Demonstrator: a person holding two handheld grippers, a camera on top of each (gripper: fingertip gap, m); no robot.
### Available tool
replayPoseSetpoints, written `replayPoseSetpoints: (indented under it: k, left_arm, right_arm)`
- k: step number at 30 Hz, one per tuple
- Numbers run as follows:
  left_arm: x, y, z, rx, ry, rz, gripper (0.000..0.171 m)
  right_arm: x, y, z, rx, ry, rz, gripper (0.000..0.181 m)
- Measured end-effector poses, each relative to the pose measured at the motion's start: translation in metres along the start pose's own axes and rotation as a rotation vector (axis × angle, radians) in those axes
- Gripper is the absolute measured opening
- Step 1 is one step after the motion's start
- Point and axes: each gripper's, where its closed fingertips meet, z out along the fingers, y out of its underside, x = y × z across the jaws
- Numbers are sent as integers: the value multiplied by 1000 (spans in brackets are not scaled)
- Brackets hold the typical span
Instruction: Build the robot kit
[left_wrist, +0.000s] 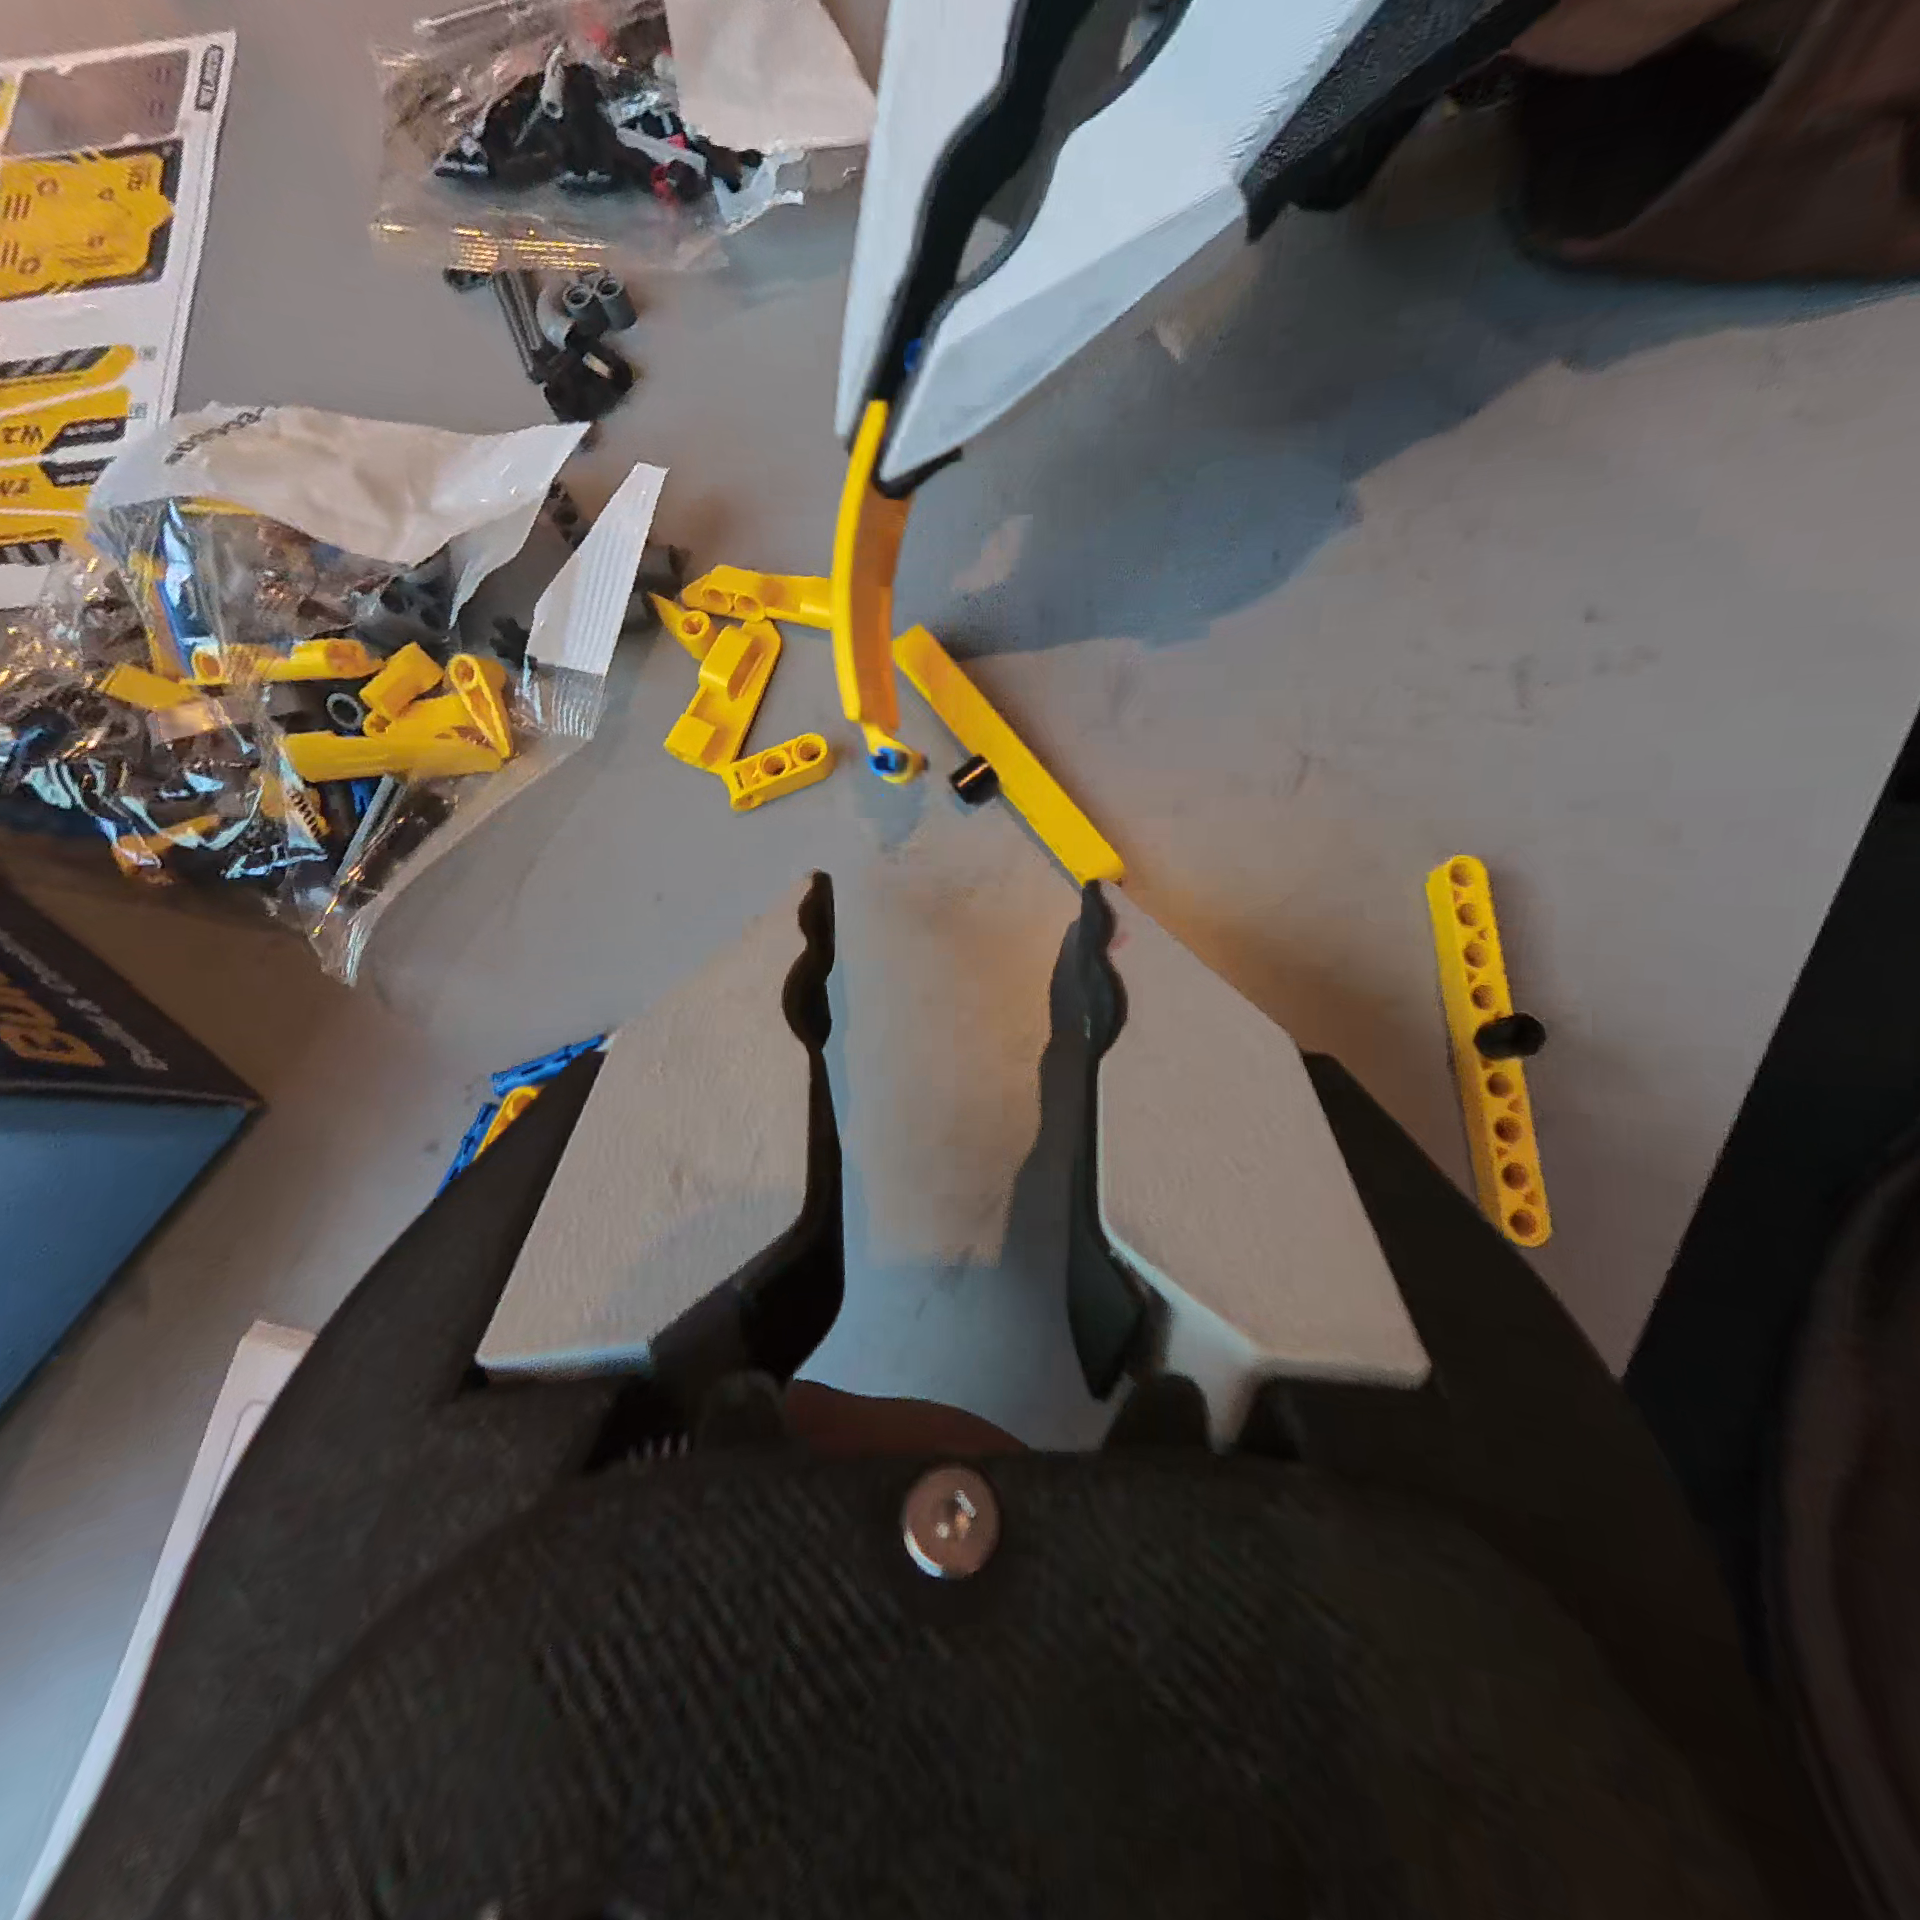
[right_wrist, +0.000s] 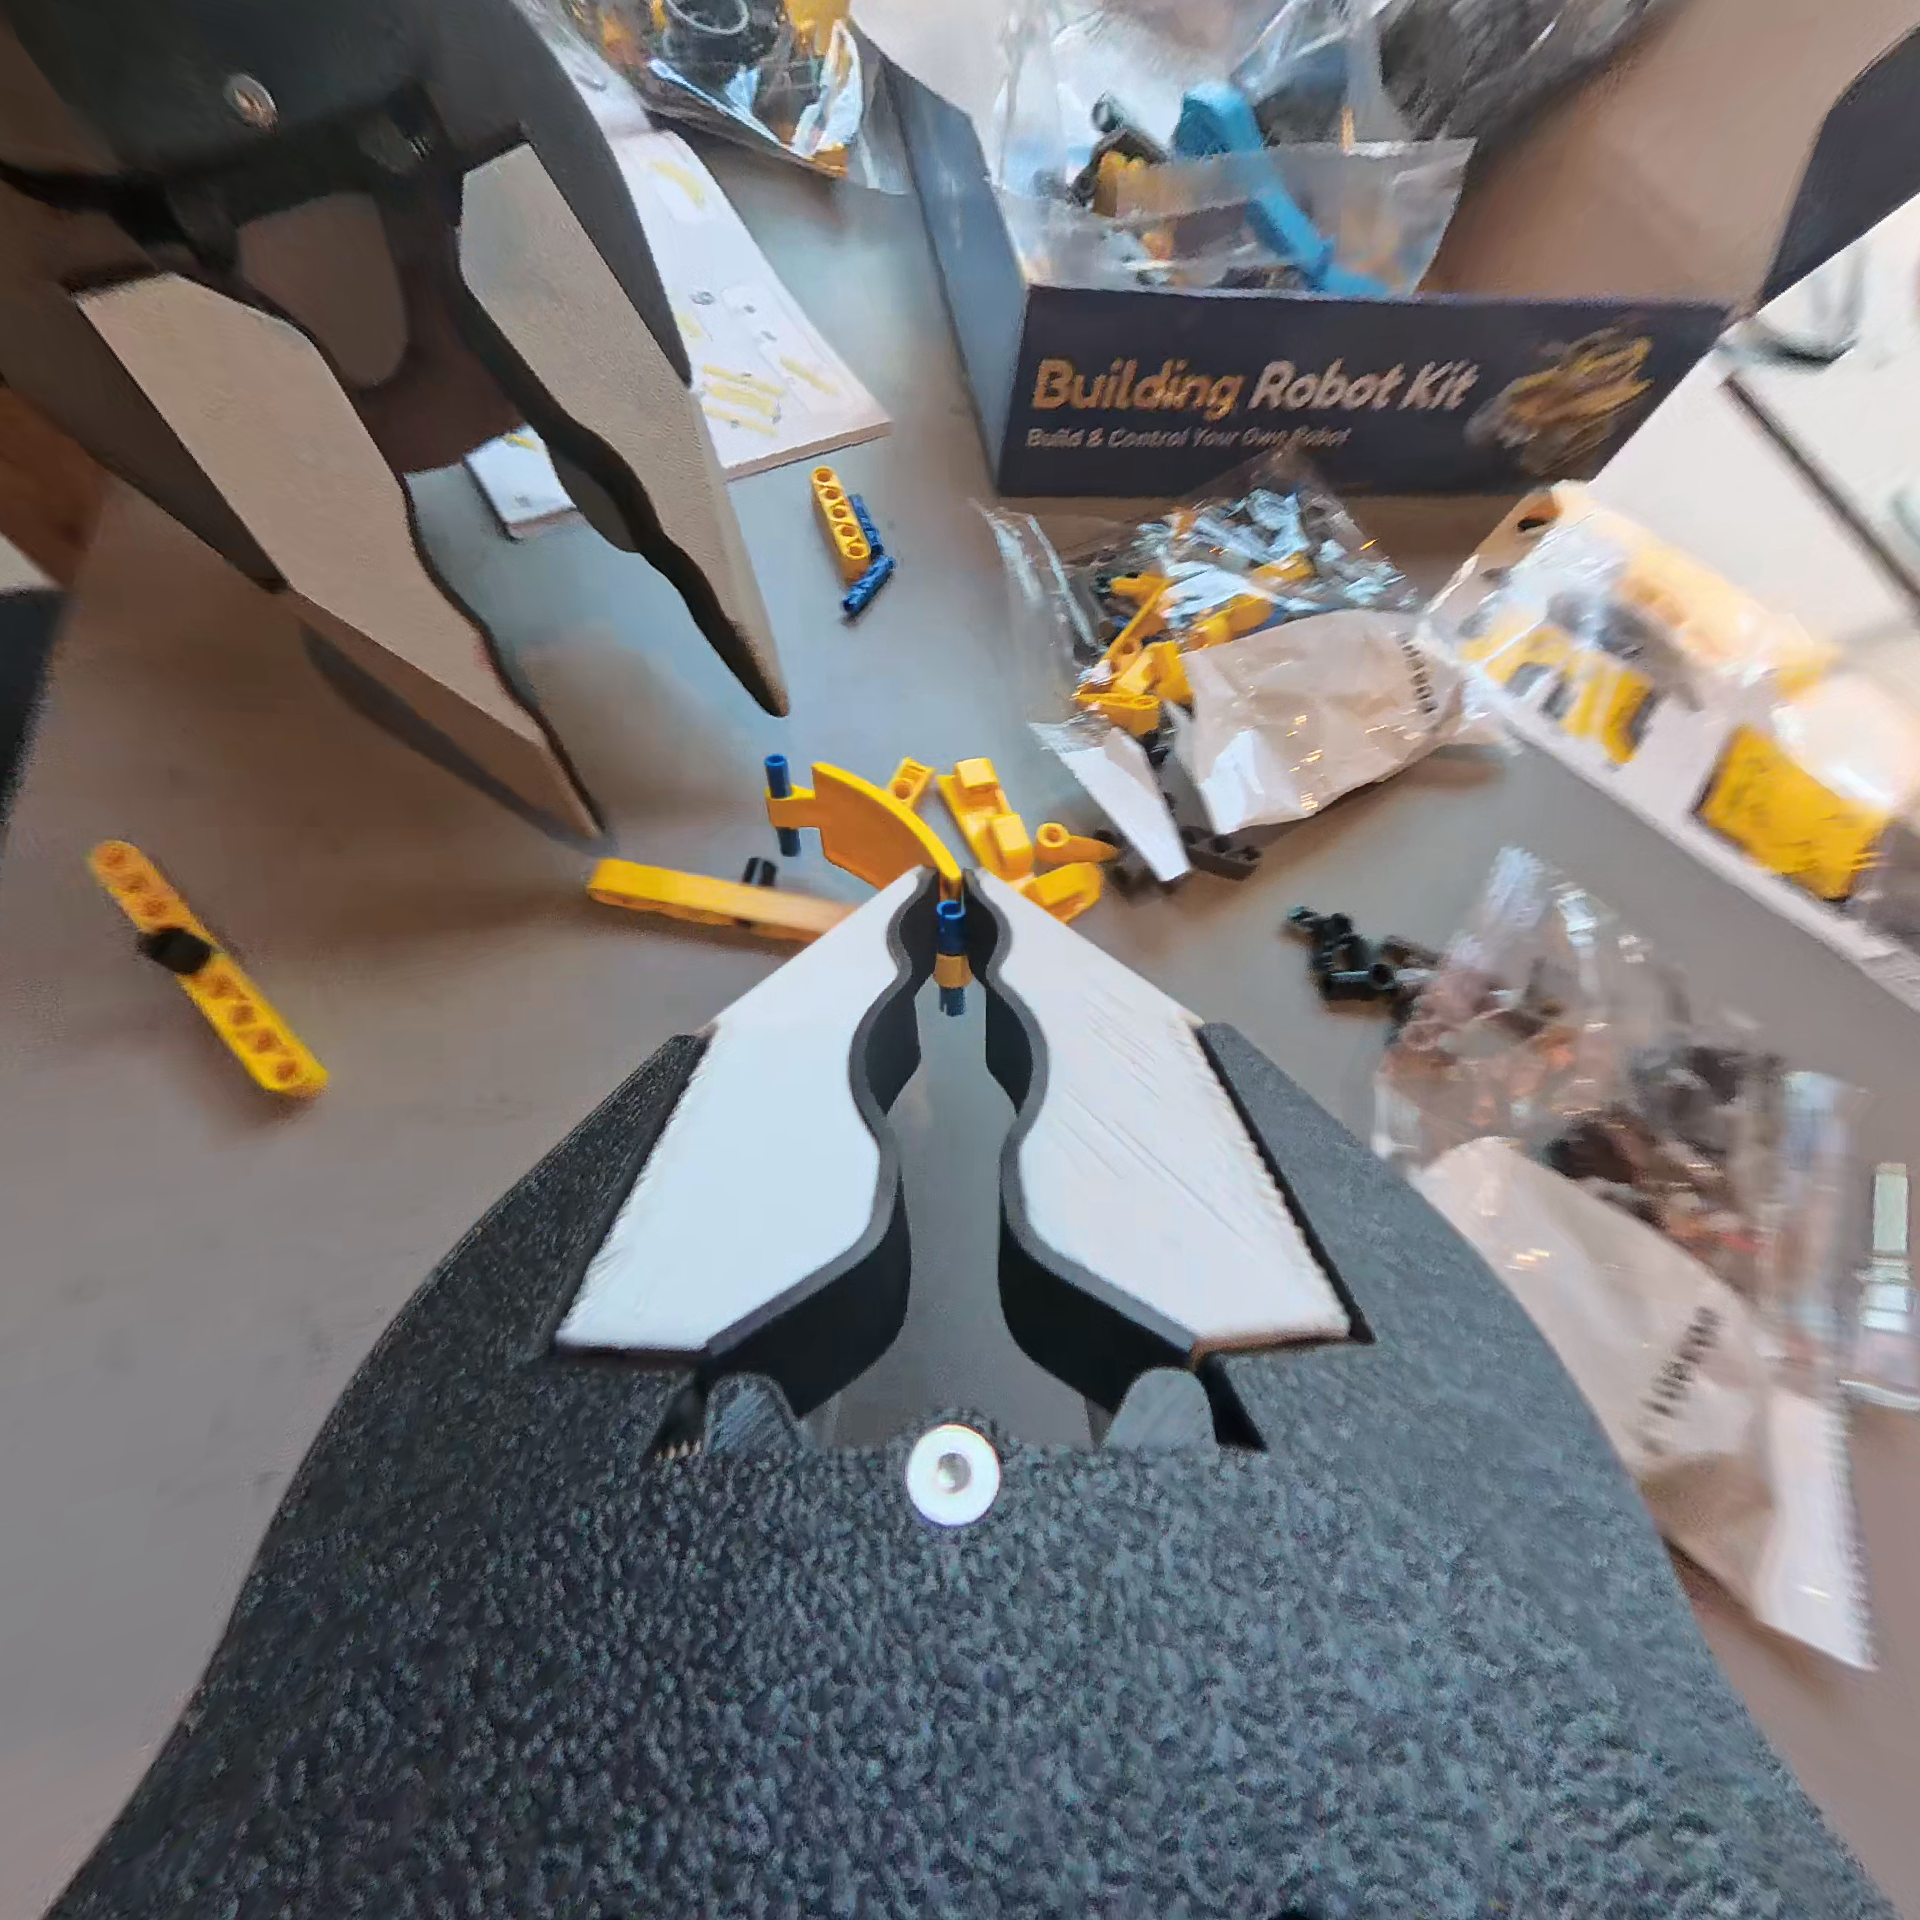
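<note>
Curved yellow plastic panel (right_wrist: 868, 826), a thin arched building-kit piece with a short blue pin (right_wrist: 779, 805) at its far end and another blue pin at the pinched end, hangs clear above the grey tabletop (left_wrist: 1455, 623), clamped at one end between the tips of the right gripper (right_wrist: 948, 904), whose white fingers (right_wrist: 790, 1143) are closed on it. The grip is narrow and sits at the very end of the arc, so the piece could swing or twist if pushed from the side; a steady hold with any force directed along the fingers would suit it best. The left gripper (left_wrist: 956, 894) hovers just short of the panel's free end, its jaws apart and empty, one tip close above a long flat yellow beam (left_wrist: 1003, 764) lying on the table beside a small black connector (left_wrist: 971, 779); whether that tip touches the beam cannot be told. Farther out lie a yellow holed beam with a black peg (left_wrist: 1491, 1049), a cluster of small yellow bricks (left_wrist: 732, 686), torn clear parts bags (left_wrist: 260, 665), a sticker sheet (left_wrist: 94, 260) and a dark cardboard kit box (right_wrist: 1340, 395).
</note>
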Motion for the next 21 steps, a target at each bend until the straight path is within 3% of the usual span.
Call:
replayPoseSetpoints:
  k: [3, 5, 10, 15, 16, 17, 21]
  left_arm:
    - [6, -7, -1, 8, 64, -43, 47]
    - [1, -10, 0, 30, 44, -60, 47]
    - [-2, -19, 5, 56, 0, -55, 44]
    - [-2, -54, 3, 193, -96, 35, 26]
    - [-4, -58, 3, 208, -120, 50, 9]
    - [-6, -62, 1, 230, -146, 66, 7]
    - [-7, -60, 0, 210, -238, 145, 6]
  right_arm:
    - [2, 5, -7, -45, 80, -218, 4]
    - [3, 9, -9, -75, 109, -273, 4]
    - [3, 4, -15, -41, 94, -237, 4]
    - [-1, -26, -30, 129, 80, -193, 4]
    - [-2, -30, -33, 154, 78, -194, 4]
    - [-2, -32, -35, 168, 79, -196, 4]
    - [-2, -15, -32, 74, 50, -196, 11]
